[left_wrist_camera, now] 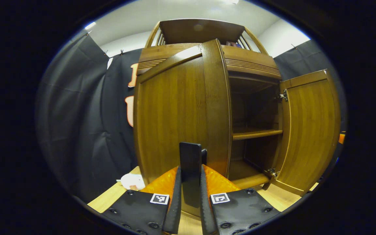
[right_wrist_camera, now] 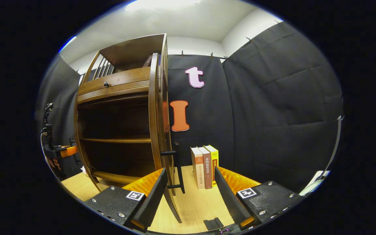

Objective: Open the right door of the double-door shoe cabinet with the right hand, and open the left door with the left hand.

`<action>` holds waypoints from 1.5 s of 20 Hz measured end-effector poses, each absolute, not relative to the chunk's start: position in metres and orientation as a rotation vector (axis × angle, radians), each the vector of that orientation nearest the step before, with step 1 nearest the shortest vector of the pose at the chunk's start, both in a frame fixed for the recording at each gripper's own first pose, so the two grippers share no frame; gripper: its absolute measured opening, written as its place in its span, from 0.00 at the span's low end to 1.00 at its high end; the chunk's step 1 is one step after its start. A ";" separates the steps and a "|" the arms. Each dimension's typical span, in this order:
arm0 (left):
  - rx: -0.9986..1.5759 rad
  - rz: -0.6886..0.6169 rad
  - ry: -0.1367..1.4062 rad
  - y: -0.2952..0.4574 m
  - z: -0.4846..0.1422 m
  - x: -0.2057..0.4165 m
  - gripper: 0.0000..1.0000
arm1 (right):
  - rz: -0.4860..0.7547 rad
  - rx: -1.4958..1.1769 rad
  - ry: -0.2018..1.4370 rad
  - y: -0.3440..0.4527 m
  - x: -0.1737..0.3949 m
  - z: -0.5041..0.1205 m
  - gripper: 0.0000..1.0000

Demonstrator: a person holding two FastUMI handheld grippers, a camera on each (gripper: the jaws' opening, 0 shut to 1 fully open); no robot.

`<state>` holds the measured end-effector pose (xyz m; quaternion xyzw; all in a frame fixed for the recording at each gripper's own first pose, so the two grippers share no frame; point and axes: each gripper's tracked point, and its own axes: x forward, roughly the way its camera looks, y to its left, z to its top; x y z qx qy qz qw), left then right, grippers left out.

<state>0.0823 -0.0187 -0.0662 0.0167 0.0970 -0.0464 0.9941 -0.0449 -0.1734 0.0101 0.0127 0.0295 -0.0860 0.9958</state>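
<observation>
L door handle [left_wrist_camera: 190, 163] clamped between L jaws; R handle [right_wrist_camera: 177, 166] between spread R jaws.

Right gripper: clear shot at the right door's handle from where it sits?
Probably yes. The right gripper is open, and the right door's handle stands just ahead between its fingers, slightly left of centre. Nothing lies between; the books stand behind it.

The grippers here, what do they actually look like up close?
Each is a two-finger clamp. In the left gripper view, the left gripper has two long ridged fingers on flat dark plates studded with screws. Each plate carries a small square black-and-white marker, and ribbed orange parts sit behind. The right gripper in the right gripper view has the same build: screwed plates, square markers and orange ribbing.
</observation>
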 end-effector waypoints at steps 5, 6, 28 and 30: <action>0.096 -0.023 0.179 0.028 -0.058 0.052 0.30 | -0.186 0.018 0.072 -0.168 -0.053 0.007 0.88; 0.106 -0.015 0.177 0.038 -0.055 0.050 0.23 | -0.190 0.015 0.079 -0.168 -0.053 0.006 0.88; 0.096 -0.162 0.111 0.169 -0.045 0.045 0.09 | -0.253 -0.044 0.081 -0.126 -0.057 0.030 0.88; 0.074 -0.200 0.104 0.184 -0.044 0.049 0.09 | -0.254 -0.050 0.087 -0.121 -0.057 0.031 0.94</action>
